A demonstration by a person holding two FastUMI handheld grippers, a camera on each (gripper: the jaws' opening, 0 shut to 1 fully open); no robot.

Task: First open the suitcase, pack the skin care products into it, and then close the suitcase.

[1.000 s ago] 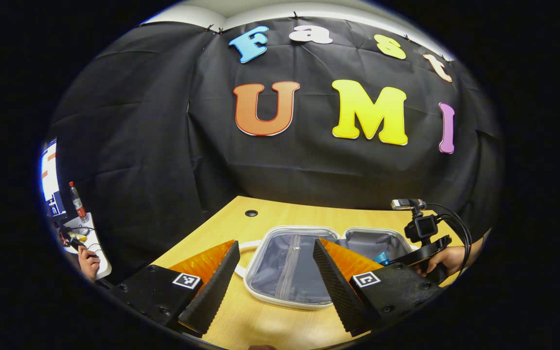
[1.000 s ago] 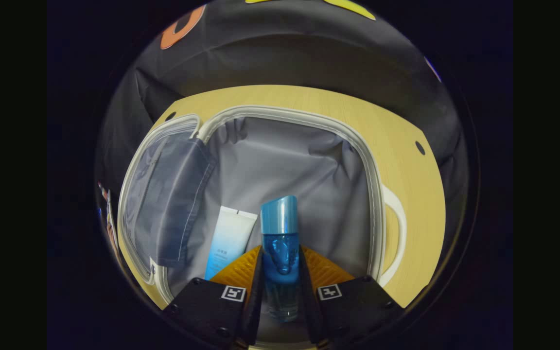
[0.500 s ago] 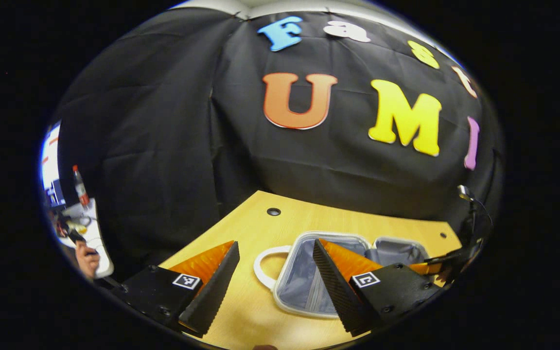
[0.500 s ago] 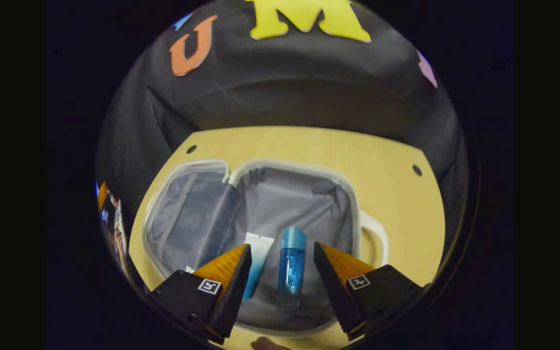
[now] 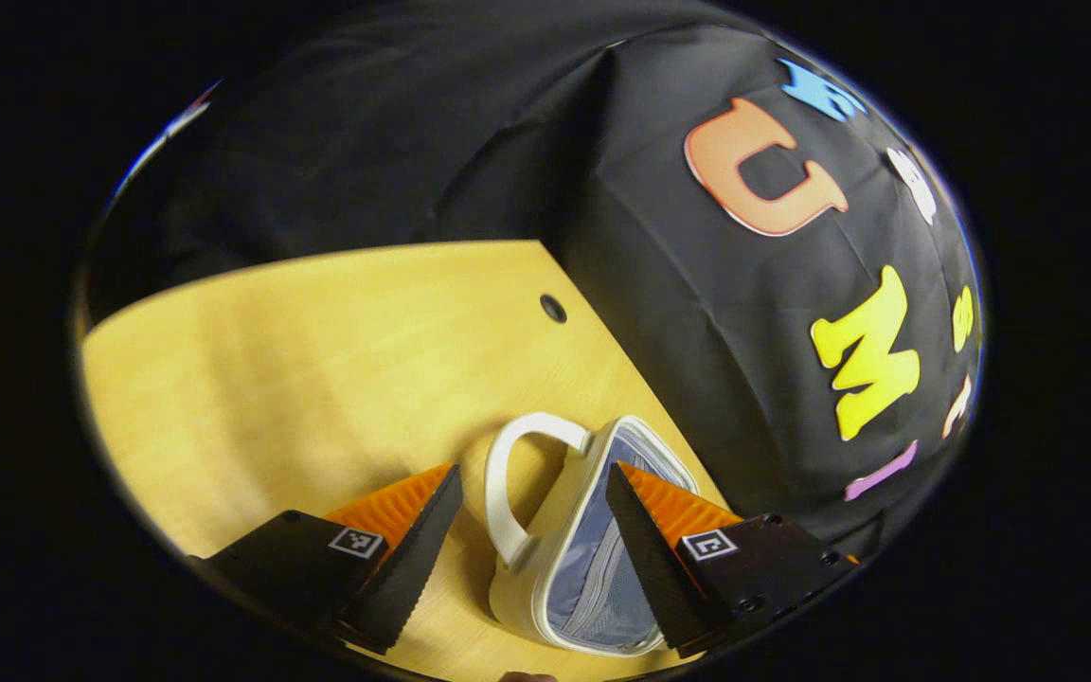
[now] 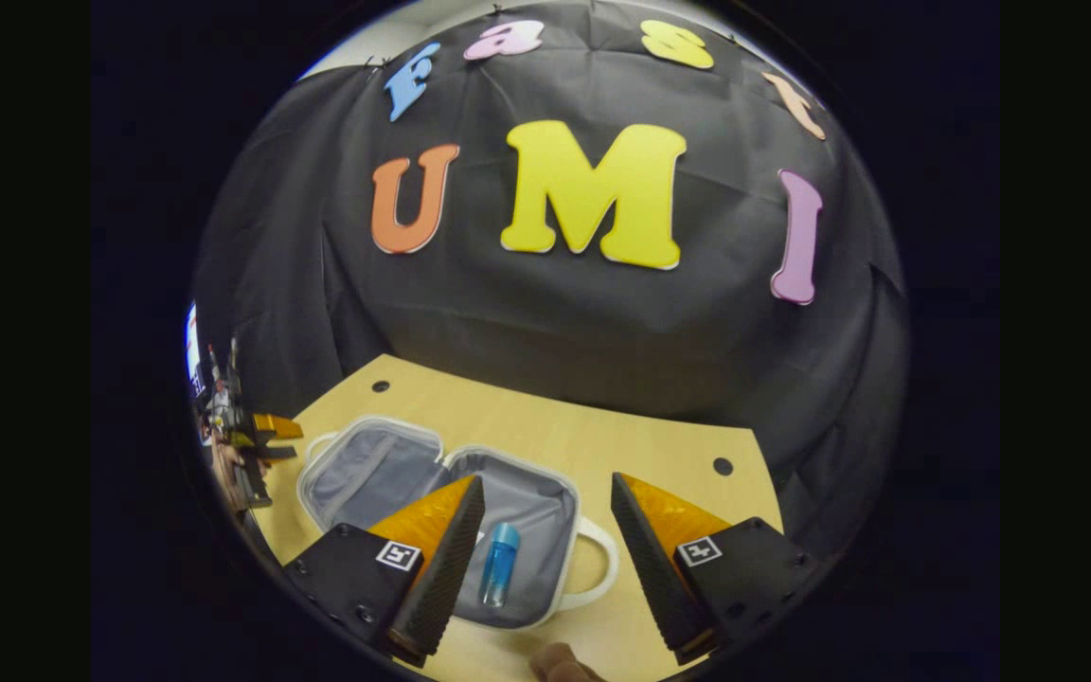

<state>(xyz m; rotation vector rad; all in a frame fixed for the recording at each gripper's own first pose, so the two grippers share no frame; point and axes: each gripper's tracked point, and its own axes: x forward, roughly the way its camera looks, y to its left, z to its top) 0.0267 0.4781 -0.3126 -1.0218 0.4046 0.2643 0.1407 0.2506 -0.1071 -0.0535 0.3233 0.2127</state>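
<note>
Right gripper (image 6: 541, 559) spread above open suitcase (image 6: 384, 464), blue bottle (image 6: 498, 565) inside, left gripper (image 5: 531, 545) spread beside suitcase handle (image 5: 508, 474)

Two gripper cameras over one table

Left gripper view looks close, tilted, at the suitcase (image 5: 593, 568); right gripper view faces it from farther back.

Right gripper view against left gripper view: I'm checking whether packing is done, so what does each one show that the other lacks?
Right gripper view: the blue bottle lying inside the open suitcase, both halves spread flat, with the right gripper open above it. Left gripper view: the left gripper open over one handle and one half's zipped lining. Both share the suitcase on the wooden table.
</note>
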